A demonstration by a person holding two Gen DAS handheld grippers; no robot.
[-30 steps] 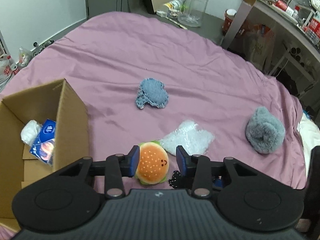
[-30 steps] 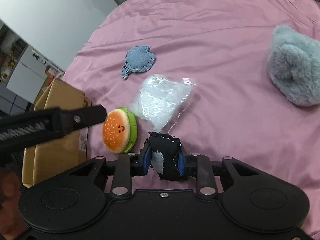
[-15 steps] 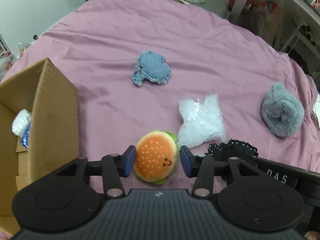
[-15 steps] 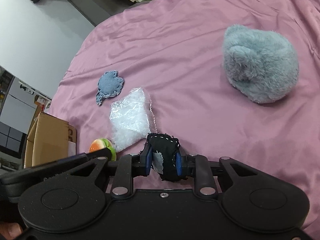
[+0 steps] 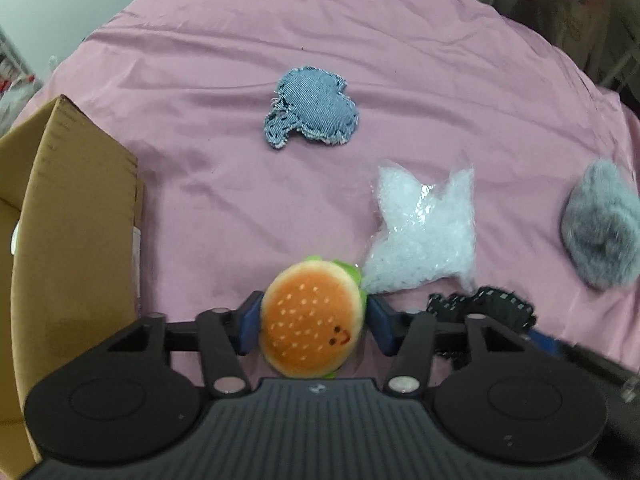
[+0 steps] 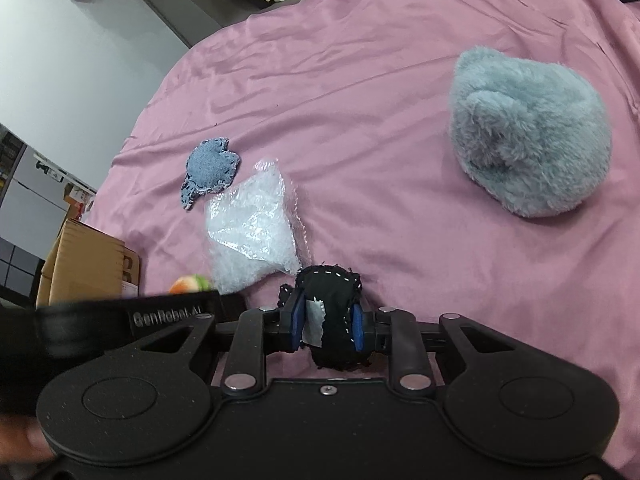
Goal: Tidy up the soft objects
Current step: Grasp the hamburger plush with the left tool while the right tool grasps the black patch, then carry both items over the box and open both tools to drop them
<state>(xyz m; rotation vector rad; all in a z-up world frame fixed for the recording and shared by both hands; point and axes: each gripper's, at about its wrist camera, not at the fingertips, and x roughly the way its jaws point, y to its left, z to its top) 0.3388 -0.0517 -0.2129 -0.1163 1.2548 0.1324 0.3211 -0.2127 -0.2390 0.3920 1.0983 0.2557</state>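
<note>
An orange burger plush (image 5: 312,320) with a smiley face lies on the pink bedsheet (image 5: 360,40). It sits between the fingers of my left gripper (image 5: 314,326), whose jaws stand wide on either side of it. My right gripper (image 6: 326,322) is shut on a black fabric piece (image 6: 332,292) with white stitching; this piece also shows in the left wrist view (image 5: 496,308). A denim patch (image 5: 314,108), a clear bubble-wrap bag (image 5: 424,240) and a grey fluffy plush (image 5: 600,236) lie further out on the sheet. From the right wrist only a sliver of the burger (image 6: 188,283) shows.
An open cardboard box (image 5: 80,216) stands at the left edge of the bed, close to my left gripper. The fluffy plush (image 6: 532,140) lies far right. The bed's far edge drops to a dark floor with bottles and clutter.
My left gripper has moved forward around the burger and its fingers have spread wider. My right gripper, still holding the black piece, has shifted right toward the fluffy plush.
</note>
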